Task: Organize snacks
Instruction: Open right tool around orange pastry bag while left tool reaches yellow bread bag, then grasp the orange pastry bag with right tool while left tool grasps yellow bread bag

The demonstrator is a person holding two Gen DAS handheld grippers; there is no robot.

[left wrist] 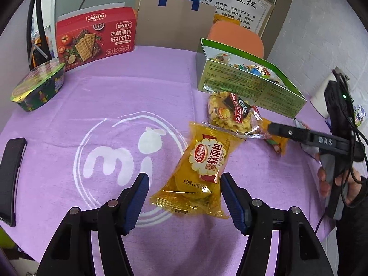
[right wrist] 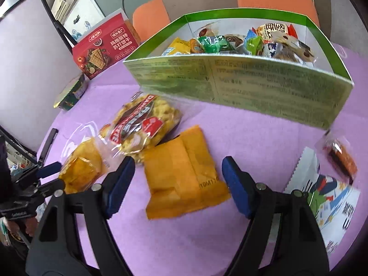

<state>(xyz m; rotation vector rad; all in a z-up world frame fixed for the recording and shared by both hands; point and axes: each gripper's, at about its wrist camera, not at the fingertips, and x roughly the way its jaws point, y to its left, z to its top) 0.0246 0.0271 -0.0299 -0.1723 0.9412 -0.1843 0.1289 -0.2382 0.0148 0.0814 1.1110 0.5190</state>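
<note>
My left gripper [left wrist: 184, 179] is open, its jaws on either side of a yellow soft-bread packet [left wrist: 202, 168] lying on the purple cloth [left wrist: 92, 96]. My right gripper [right wrist: 178, 163] is open around an orange packet [right wrist: 184, 172] lying flat. A clear galette cookie bag [right wrist: 142, 124] lies between the two packets; it also shows in the left wrist view [left wrist: 230, 112]. The green open box [right wrist: 241, 85] behind holds several wrapped snacks. In the left wrist view the right gripper's finger [left wrist: 287, 132] shows beside the cookie bag.
A red cracker box [left wrist: 96, 34] stands at the back left, with a green lidded bowl [left wrist: 39, 85] near it. A white-blue packet [right wrist: 326, 193] and a small dark-red snack [right wrist: 340, 156] lie to the right. A black phone [left wrist: 11, 179] lies at the left edge. An orange chair [left wrist: 237, 36] stands behind the table.
</note>
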